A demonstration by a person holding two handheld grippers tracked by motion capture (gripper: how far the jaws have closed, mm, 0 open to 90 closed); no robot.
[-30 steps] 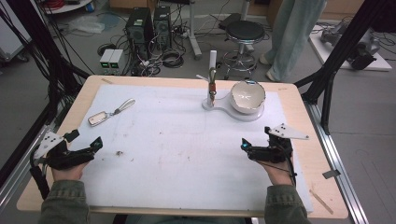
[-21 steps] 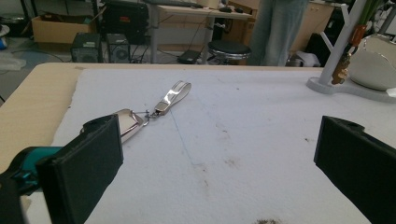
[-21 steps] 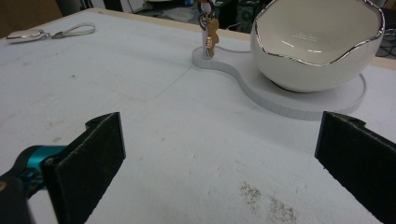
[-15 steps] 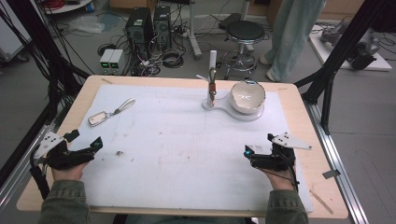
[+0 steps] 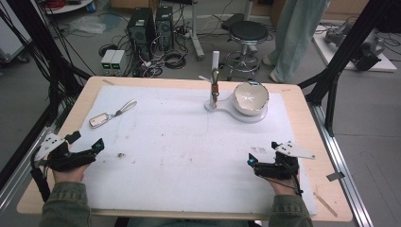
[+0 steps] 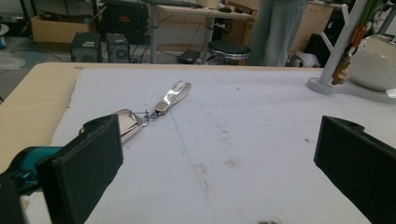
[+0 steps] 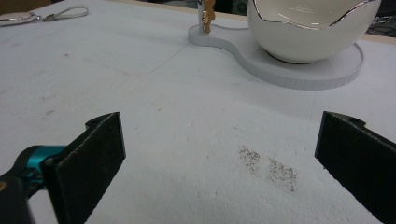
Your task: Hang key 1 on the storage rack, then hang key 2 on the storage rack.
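Keychain (image 5: 112,113) lies flat on the white mat (image 5: 179,156), far left of the stand w/ bowl (image 5: 250,98). Left gripper (image 5: 97,145), jaws wide apart and empty, is nearest to it; right gripper (image 5: 251,161), also spread and empty, rests below the bowl. Step seems approach; next, left must reach fwd to the keychain.
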